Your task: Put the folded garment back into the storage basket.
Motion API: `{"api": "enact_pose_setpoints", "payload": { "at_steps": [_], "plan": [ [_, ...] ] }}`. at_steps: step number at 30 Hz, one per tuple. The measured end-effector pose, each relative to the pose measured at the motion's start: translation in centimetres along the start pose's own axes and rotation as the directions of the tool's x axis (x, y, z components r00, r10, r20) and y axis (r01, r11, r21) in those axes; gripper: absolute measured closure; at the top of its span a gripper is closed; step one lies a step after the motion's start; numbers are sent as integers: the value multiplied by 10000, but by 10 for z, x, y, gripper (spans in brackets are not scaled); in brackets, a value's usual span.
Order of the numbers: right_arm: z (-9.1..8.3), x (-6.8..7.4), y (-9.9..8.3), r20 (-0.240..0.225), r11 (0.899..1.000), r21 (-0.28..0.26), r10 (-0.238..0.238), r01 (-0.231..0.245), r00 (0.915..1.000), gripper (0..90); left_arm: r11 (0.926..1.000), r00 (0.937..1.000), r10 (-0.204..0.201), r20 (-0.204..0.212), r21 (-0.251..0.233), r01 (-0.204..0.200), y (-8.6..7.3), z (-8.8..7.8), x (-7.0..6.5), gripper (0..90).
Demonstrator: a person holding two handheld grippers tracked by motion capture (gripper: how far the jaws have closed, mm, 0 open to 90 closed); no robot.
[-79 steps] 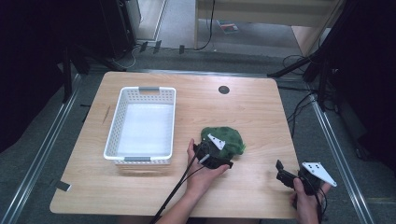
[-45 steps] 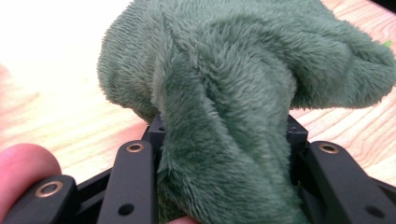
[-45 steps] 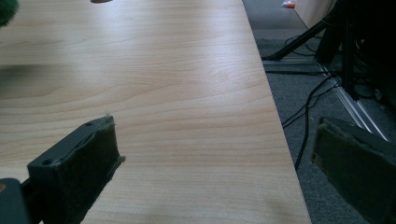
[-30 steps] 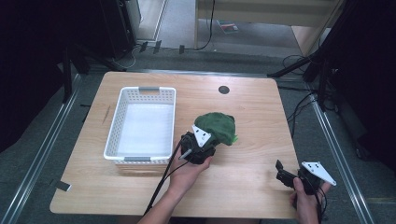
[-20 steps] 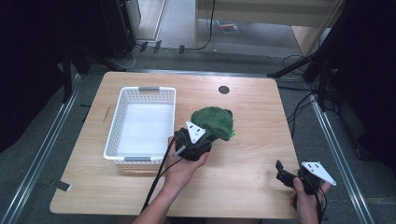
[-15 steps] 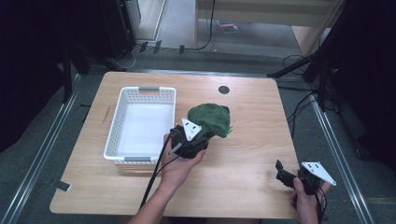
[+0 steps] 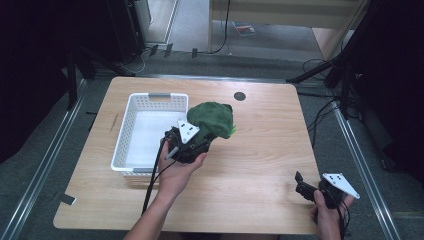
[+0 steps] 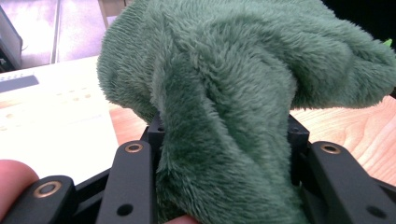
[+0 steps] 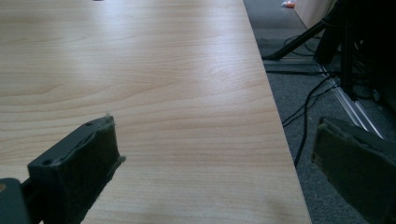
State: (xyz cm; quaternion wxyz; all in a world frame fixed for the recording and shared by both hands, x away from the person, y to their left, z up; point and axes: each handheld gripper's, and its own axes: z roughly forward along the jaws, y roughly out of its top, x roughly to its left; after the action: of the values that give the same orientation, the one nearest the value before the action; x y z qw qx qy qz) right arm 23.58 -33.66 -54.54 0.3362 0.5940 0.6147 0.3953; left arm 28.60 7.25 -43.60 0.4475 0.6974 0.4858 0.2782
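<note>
With your left gripper [image 7: 200, 141] clamped on the fluffy green plush cloth [image 7: 211, 119], carry it over the white perforated plastic basket [image 7: 131, 131] beside it, then release.

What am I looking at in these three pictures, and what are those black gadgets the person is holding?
A person sits at a wooden table with a hand-held gripper in each hand: a clamp with two black jaws. One picture comes from a camera above the table; the other two come from cameras riding on each tool. The left hand-held gripper is clamped on a green plush toy, held beside a white plastic basket. The right hand-held gripper rests near the table's edge, its jaws apart with nothing between them.
</note>
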Motion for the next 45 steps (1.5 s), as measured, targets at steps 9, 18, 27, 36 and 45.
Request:
{"api": "enact_pose_setpoints", "payload": {
  "at_steps": [9, 18, 27, 36, 45],
  "plan": [
    [0, 0, 0, -10, 10000, -9, -13, 13, 10000, 9, 9993, 9980, -362, -514, -119, 356, 1, -9, 33, 526],
    [0, 0, 0, 18, 10000, -3, -5, 5, 10000, 9, 9979, 9930, -628, -1003, -248, 606, -3, -14, 60, 521],
    [0, 0, 0, 13, 10000, 7, -4, 4, 10000, 9, 9970, 9858, -760, -1498, -226, 734, -9, -15, 94, 518],
    [0, 0, 0, 36, 10000, 7, -9, 9, 10000, 9, 9959, 9824, -887, -1645, 49, 907, -19, -6, 121, 494],
    [0, 0, 0, 18, 10000, -2, -1, 1, 10000, 9, 9883, 9777, -638, -1999, 1232, 897, -26, 9, 139, 486]
  ]
}}
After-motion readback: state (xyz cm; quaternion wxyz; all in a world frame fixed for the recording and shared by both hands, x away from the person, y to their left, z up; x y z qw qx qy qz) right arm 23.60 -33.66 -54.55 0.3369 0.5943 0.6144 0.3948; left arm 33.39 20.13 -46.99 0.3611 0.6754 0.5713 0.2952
